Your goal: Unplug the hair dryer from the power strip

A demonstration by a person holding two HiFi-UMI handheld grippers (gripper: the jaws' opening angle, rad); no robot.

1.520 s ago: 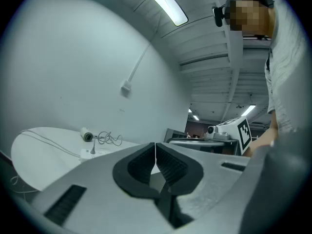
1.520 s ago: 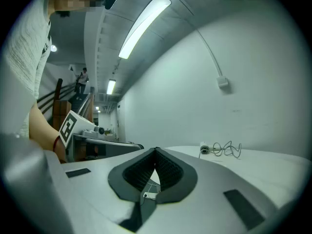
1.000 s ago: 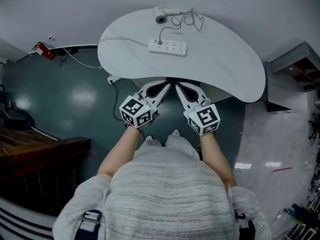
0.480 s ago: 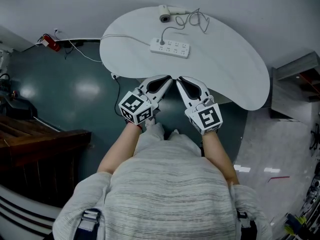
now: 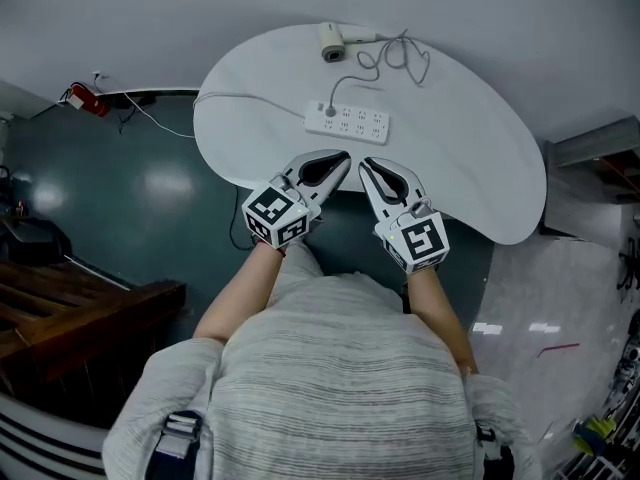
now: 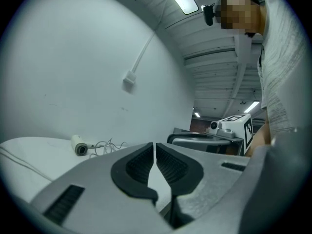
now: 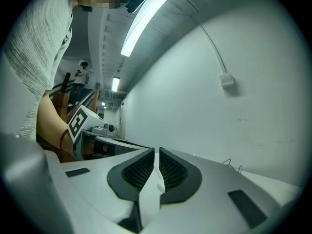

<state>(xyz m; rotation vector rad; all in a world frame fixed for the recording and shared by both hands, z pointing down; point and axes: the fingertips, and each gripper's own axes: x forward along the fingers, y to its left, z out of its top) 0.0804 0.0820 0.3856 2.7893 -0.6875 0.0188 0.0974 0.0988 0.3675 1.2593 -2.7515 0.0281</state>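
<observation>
White table (image 5: 470,158) bears power strip (image 5: 346,122) — hair dryer (image 5: 331,40) behind it.

The right gripper (image 7: 157,155) holds its fingers (image 7: 140,172) together.

Hair dryer (image 5: 331,40) at far edge of table (image 5: 480,168), power strip (image 5: 347,123) nearer, mid-table.

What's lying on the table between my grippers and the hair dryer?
The white power strip, with the coiled cord beyond it; the head view shows this.
</observation>
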